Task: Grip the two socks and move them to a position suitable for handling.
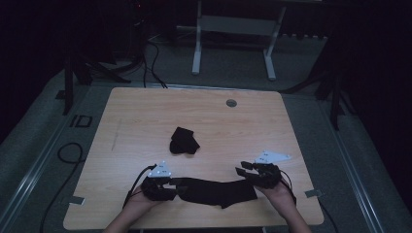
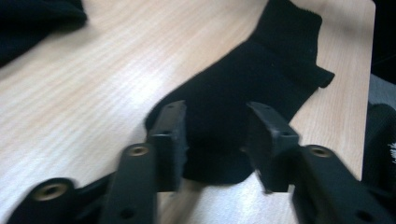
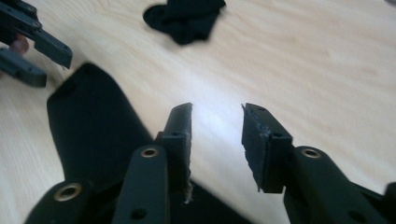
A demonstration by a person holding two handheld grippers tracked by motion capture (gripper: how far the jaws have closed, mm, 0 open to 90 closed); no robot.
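Dark floor and stand legs surround a pale wooden table (image 1: 145, 111), and all the work sits along its near edge. At the near left, the left gripper (image 1: 167, 183) rests low with its jaws standing apart; seen from the left gripper view, the rounded toe end of a flat black sock (image 2: 243, 88) lies between them on the wood, and the pads do not press on it. From there the sock runs away from that gripper towards its ribbed cuff, so its long axis lies across the table, left to right, parallel to the near edge. At the far end of that line is the right gripper (image 1: 244, 168), jaws also apart, raised a little above the cuff end and holding nothing; in the right gripper view bare wood shows between the jaws and the sock (image 3: 93, 126) lies to their left and beneath. Each hand thus stands at its own end of the sock (image 1: 214, 190), the left one touching-close, the right just off it. Farther out, towards the table's middle and well apart from both hands, lies a second sock, bunched up (image 1: 184, 141). Any next grasp, I judge, turns on that left-right lie: each gripper need only come down on its end.
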